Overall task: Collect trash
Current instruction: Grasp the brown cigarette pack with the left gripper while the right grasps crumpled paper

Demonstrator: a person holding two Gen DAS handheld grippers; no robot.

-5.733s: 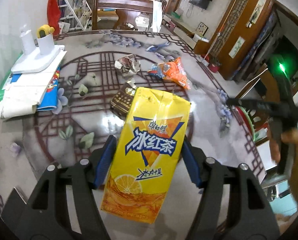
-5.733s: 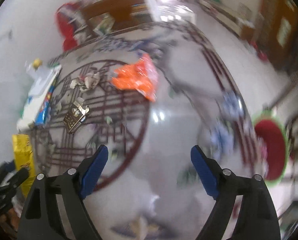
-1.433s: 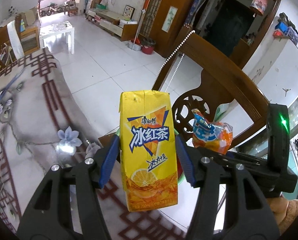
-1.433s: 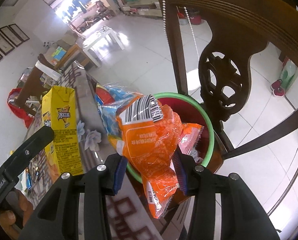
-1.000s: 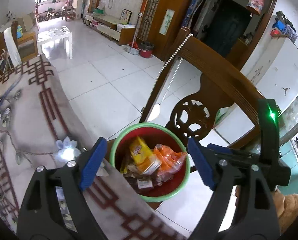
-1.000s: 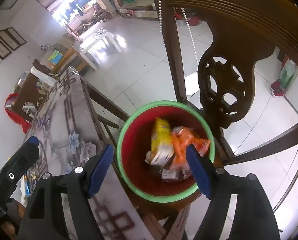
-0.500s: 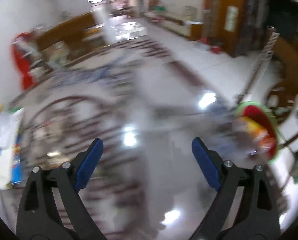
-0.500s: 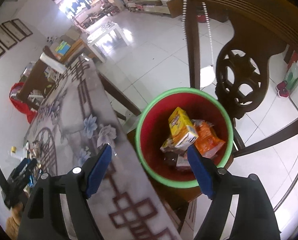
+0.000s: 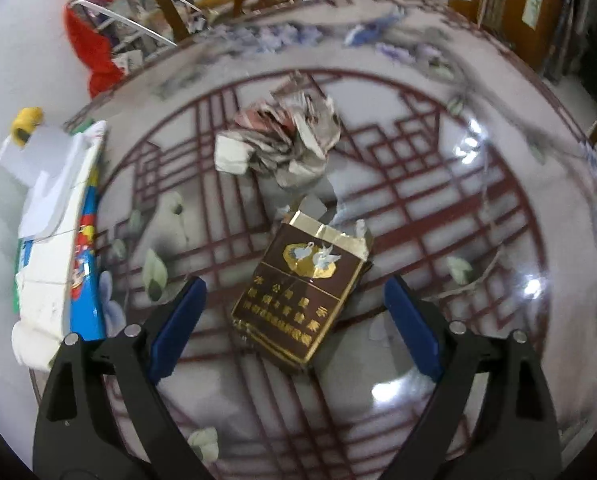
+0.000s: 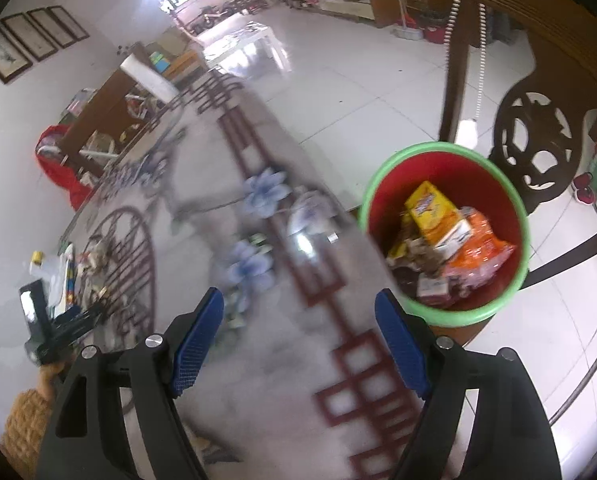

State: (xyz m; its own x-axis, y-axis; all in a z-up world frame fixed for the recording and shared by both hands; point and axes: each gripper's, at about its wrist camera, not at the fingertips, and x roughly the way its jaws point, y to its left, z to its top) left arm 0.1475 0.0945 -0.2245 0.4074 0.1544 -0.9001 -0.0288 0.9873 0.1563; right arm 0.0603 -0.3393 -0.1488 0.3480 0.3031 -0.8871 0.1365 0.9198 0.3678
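A flattened brown cigarette pack [image 9: 304,290] with gold print lies on the patterned table, straight ahead of my left gripper [image 9: 296,330], whose jaws stand wide open just short of it and empty. Behind the pack rests a crumpled wad of paper [image 9: 288,146]. My right gripper [image 10: 298,340] hangs open and empty over the table's edge. Right of it stands the red bin with a green rim [image 10: 386,168], holding the yellow tea carton [image 10: 432,208] and the orange snack bag [image 10: 480,246]. The left gripper [image 10: 52,334] also shows far left in the right wrist view, in a person's hand.
White tissue rolls and a blue pack [image 9: 58,240] lie along the table's left edge, with a white bottle with a yellow cap [image 9: 24,128] behind. A carved wooden chair [image 10: 538,92] stands behind the bin. Red cloth [image 9: 94,56] hangs past the far edge.
Both grippers dropped the tea carton and the snack bag into the bin. My left gripper then swung back across the table to the cigarette pack; my right one drew back over the table's edge.
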